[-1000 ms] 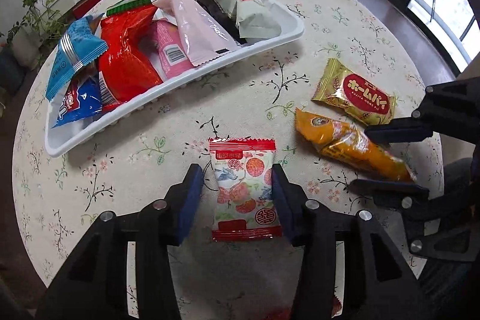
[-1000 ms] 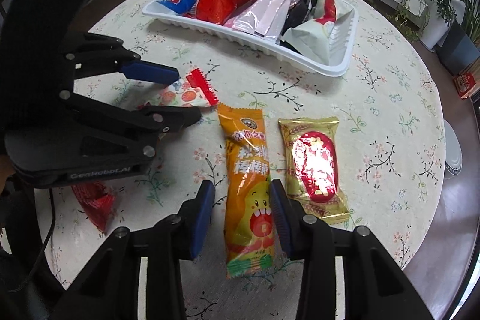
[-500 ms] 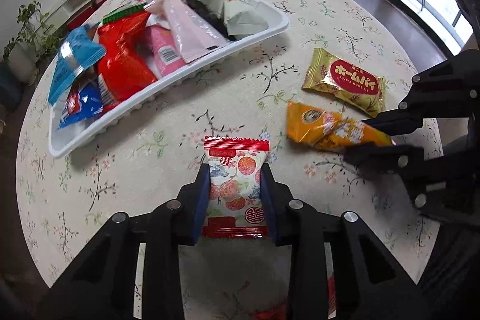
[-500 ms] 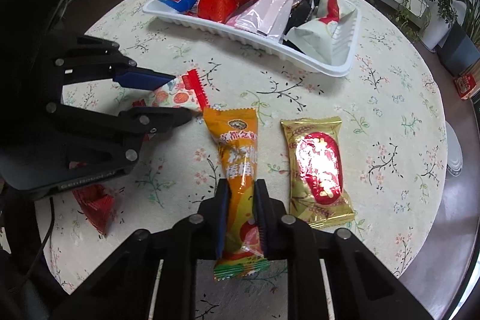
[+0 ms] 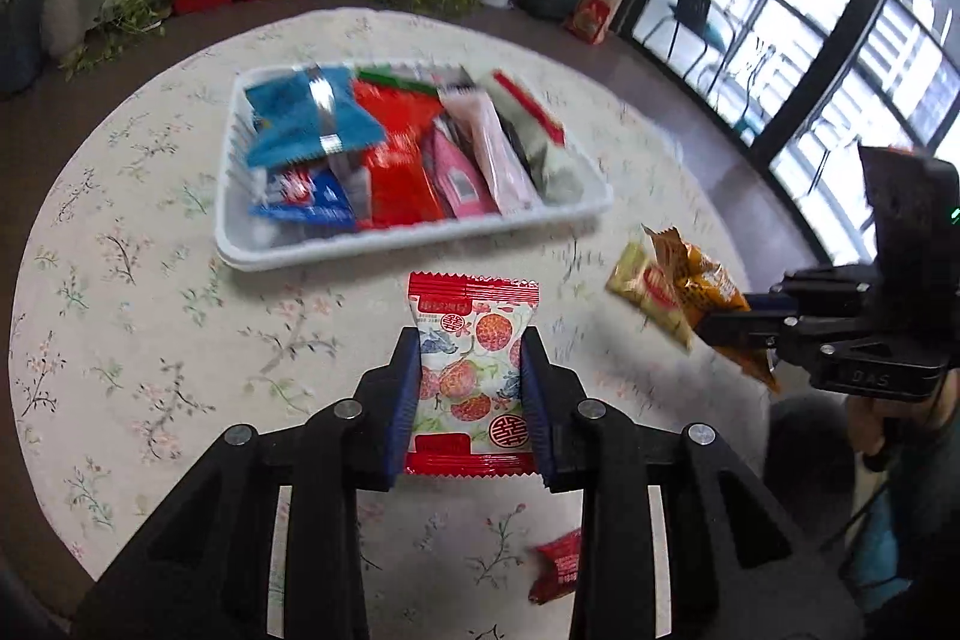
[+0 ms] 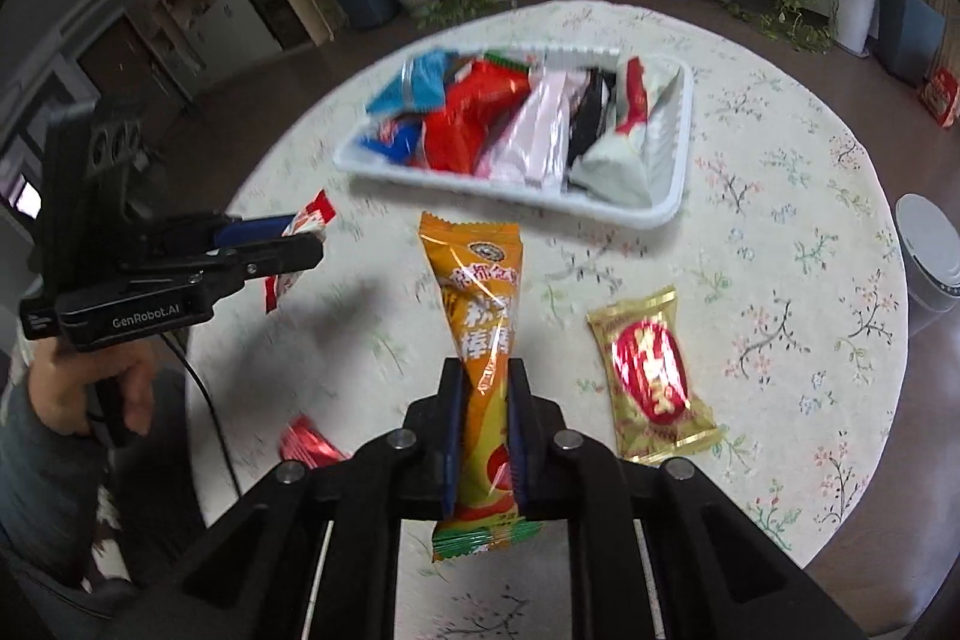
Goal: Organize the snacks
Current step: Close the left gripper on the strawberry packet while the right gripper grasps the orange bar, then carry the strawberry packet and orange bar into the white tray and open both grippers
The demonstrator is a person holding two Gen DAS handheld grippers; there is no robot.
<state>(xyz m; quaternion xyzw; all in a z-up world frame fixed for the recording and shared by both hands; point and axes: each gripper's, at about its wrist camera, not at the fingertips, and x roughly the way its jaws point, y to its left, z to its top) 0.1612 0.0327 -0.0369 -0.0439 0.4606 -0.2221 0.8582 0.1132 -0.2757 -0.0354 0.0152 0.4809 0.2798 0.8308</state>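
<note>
Both tools clamped on lifted packets, left tool [image 5: 468,388] on lychee-print packet [image 5: 471,340], right tool [image 6: 485,436] on orange packet [image 6: 480,334]; risk of slippery film sliding free short of crowded tray [image 5: 420,241] toward worktop's far edge.

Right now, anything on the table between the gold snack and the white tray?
Nothing. In the right wrist view only bare floral tablecloth lies between the gold snack and the white tray.
</note>
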